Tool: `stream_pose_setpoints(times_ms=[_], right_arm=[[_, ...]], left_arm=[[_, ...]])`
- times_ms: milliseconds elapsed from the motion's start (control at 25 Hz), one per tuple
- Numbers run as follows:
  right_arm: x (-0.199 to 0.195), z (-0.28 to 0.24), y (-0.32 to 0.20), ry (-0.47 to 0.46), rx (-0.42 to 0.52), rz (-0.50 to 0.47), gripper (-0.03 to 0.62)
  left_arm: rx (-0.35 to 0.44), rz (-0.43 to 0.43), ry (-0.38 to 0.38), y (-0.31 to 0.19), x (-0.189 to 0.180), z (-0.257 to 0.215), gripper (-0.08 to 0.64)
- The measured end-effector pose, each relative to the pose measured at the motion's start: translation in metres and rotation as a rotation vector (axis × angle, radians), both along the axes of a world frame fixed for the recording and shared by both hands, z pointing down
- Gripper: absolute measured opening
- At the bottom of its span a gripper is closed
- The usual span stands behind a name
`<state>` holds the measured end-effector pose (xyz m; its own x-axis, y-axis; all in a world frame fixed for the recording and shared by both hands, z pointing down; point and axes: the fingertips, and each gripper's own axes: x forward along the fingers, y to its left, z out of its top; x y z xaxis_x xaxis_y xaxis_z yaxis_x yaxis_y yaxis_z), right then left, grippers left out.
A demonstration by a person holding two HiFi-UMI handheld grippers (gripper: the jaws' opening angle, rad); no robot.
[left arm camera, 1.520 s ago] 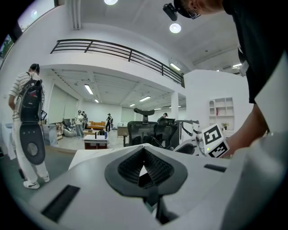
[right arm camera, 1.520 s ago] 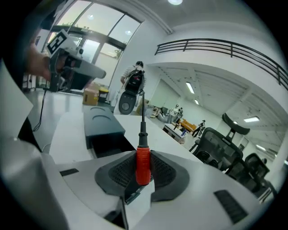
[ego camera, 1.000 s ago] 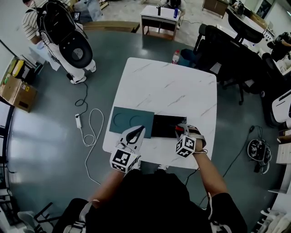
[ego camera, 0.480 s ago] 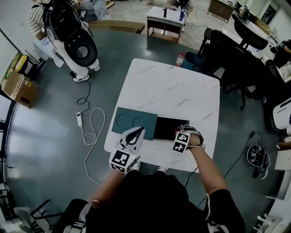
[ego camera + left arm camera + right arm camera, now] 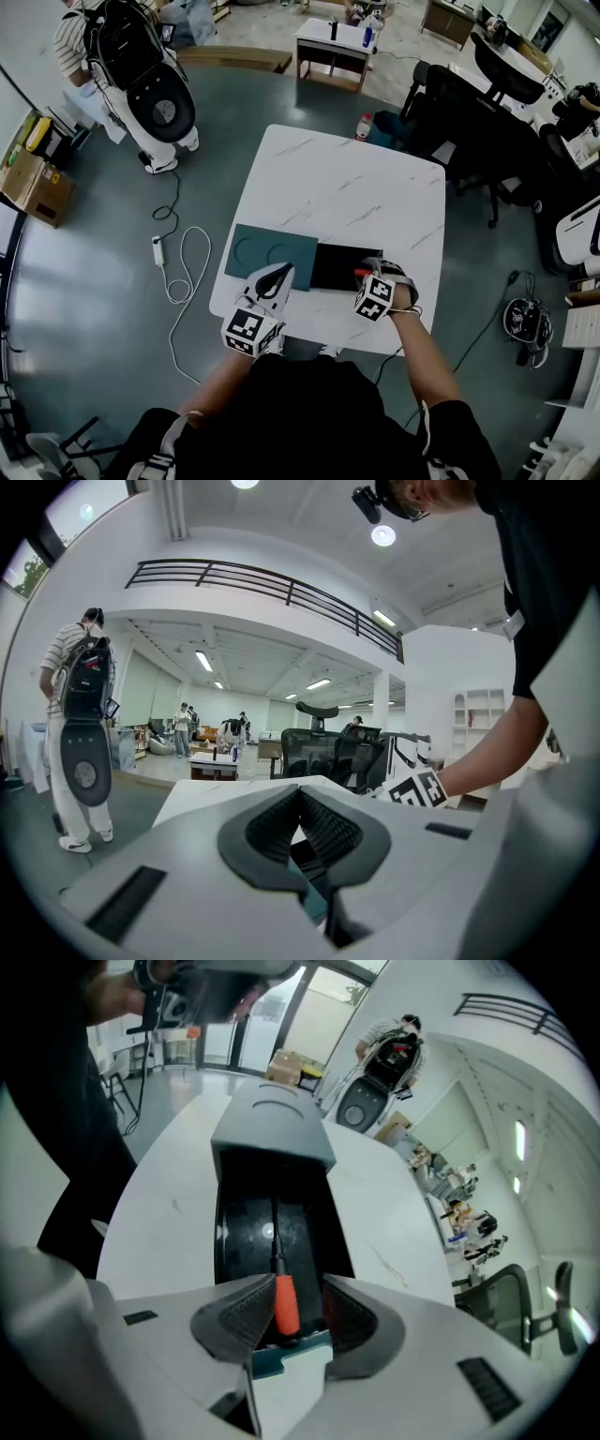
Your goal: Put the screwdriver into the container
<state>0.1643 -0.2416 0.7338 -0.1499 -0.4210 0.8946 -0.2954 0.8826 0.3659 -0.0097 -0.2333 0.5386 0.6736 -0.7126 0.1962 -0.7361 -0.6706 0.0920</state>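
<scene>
The screwdriver (image 5: 284,1302) has an orange handle and a dark shaft that points into the black container (image 5: 242,1232). Its handle lies between the jaws of my right gripper (image 5: 289,1288), which are opening; there is a gap on the handle's right side. In the head view the right gripper (image 5: 372,275) is over the right end of the container (image 5: 333,267), and a bit of the red handle (image 5: 361,273) shows. My left gripper (image 5: 278,275) rests at the table's near edge, shut on nothing (image 5: 300,794).
A teal lid (image 5: 267,253) with two round recesses lies left of the container on the white marble table (image 5: 347,187). Office chairs (image 5: 469,103) stand to the right. A cable (image 5: 183,267) and a white machine (image 5: 150,94) are on the floor to the left.
The right gripper has shifted slightly left over the container's right end. The left gripper has stayed by the lid.
</scene>
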Motion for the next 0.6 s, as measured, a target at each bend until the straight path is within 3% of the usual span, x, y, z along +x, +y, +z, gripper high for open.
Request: stream_pose_setpoints(times_ms=[200,440,520,600], right_arm=[[-0.001,-0.070,0.005,-0.287,0.156,0.218,0.165],[0.011,-0.165,0.019,-0.735,0.403,0.513,0.050],[0.012,-0.195,0.027,-0.875,0.473,0.576,0.031],[0.012,-0.219,0.036,-0.951,0.552,0.599,0.025]], left_arm=[[0.027,0.028,0.020,-0.003,0.013,-0.014,0.006],[0.058,0.057,0.042,0.001,0.027,-0.030,0.006],[0.070,0.065,0.051,0.003,0.030,-0.036,0.006],[0.081,0.076,0.057,0.006,0.035,-0.042,0.006]])
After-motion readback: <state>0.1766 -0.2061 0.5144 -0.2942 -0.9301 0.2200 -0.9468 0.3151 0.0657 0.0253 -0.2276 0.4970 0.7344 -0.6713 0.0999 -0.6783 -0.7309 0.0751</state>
